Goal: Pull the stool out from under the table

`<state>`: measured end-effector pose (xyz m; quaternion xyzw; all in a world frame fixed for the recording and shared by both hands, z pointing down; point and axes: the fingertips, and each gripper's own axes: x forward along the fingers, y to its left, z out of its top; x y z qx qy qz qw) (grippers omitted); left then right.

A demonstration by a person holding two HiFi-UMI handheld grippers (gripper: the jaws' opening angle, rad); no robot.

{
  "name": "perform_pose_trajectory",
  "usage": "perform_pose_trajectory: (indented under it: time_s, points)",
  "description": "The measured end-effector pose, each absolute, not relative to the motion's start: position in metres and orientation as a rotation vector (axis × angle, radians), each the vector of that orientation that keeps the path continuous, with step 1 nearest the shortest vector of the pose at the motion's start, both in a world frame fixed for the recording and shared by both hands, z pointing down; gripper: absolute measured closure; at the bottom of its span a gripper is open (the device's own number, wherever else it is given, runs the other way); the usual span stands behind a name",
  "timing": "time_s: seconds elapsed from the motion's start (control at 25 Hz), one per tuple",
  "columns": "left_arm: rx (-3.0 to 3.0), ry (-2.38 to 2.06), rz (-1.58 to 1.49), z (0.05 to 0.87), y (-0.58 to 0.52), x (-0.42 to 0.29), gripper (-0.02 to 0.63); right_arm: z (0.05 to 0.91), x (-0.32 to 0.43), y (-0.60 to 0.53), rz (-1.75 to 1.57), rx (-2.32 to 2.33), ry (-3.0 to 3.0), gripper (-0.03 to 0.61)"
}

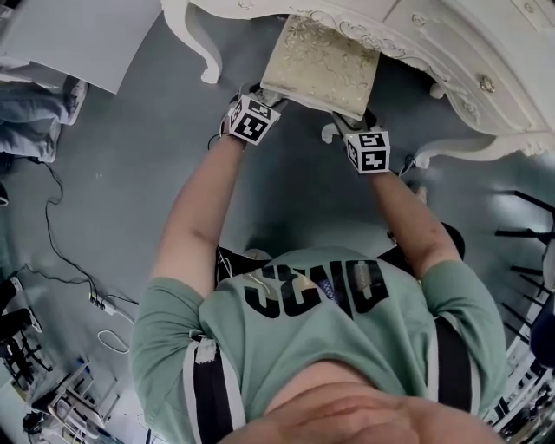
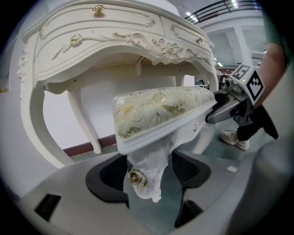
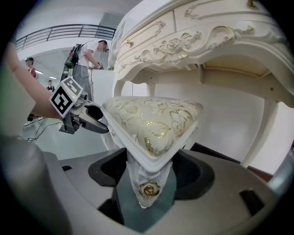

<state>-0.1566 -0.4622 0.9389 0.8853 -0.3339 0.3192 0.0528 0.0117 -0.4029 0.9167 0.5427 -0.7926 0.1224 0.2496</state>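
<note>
two grippers are on the stool (image 1: 321, 61), one at each of the two corners that face away from the counter (image 1: 451, 52). the stool stands on the grey floor (image 1: 130, 173). the far part of its cream and gold seat (image 2: 161, 108) is tucked under the counter's carved front edge, between the counter's curved legs (image 1: 198, 48), and the near part is out in front of the counter.

the left gripper (image 2: 149, 176) has its jaws set wide and closed on the top of a white corner leg (image 2: 147, 158), just below the seat rim. a gold rosette (image 2: 136, 177) on that leg sits between the dark pads.

the right gripper (image 3: 149, 181) holds the other corner on the side away from the counter. its jaws are wide too, closed on the second white leg (image 3: 148, 167) under the seat corner, with a matching rosette (image 3: 149, 188) between them. each gripper's marker cube shows in the other gripper's view, beside the seat edge.

the person's bare forearms (image 1: 199, 217) reach from a green shirt (image 1: 286, 338) toward the counter, both nearly straight. gold knobs (image 2: 98, 8) sit on the counter's drawers above the stool. a white power strip (image 1: 101, 303) with thin black cables lies on the floor well away from the counter, on the left gripper's side.
</note>
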Motion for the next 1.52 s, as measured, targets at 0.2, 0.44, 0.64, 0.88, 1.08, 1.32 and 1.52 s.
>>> perform_pose_trajectory:
  time_s: [0.2, 0.44, 0.64, 0.88, 1.08, 1.32, 1.52]
  points:
    - [2.717, -0.972, 0.982, 0.937, -0.438, -0.183, 0.299, 0.916, -0.017, -0.373, 0.352, 1.510, -2.129, 0.270]
    - [2.750, -0.927, 0.982, 0.936, -0.409, -0.198, 0.299, 0.916, -0.033, -0.339, 0.375, 1.546, -2.088, 0.270]
    - [2.747, -0.939, 0.970, 0.937, -0.388, -0.207, 0.299, 0.917, -0.042, -0.320, 0.383, 1.522, -2.079, 0.270]
    - [2.758, -1.005, 0.917, 0.938, -0.369, -0.212, 0.301, 0.918, -0.044, -0.305, 0.357, 1.479, -2.109, 0.273]
    - [2.748, -1.025, 0.927, 0.940, -0.364, -0.204, 0.301, 0.920, -0.036, -0.302, 0.335, 1.485, -2.143, 0.273]
    - [2.711, -1.089, 0.916, 0.937, -0.346, -0.213, 0.301, 0.917, -0.042, -0.293, 0.311, 1.442, -2.178, 0.273]
    - [2.691, -1.078, 0.936, 0.937, -0.320, -0.224, 0.301, 0.917, -0.054, -0.267, 0.319, 1.429, -2.174, 0.273]
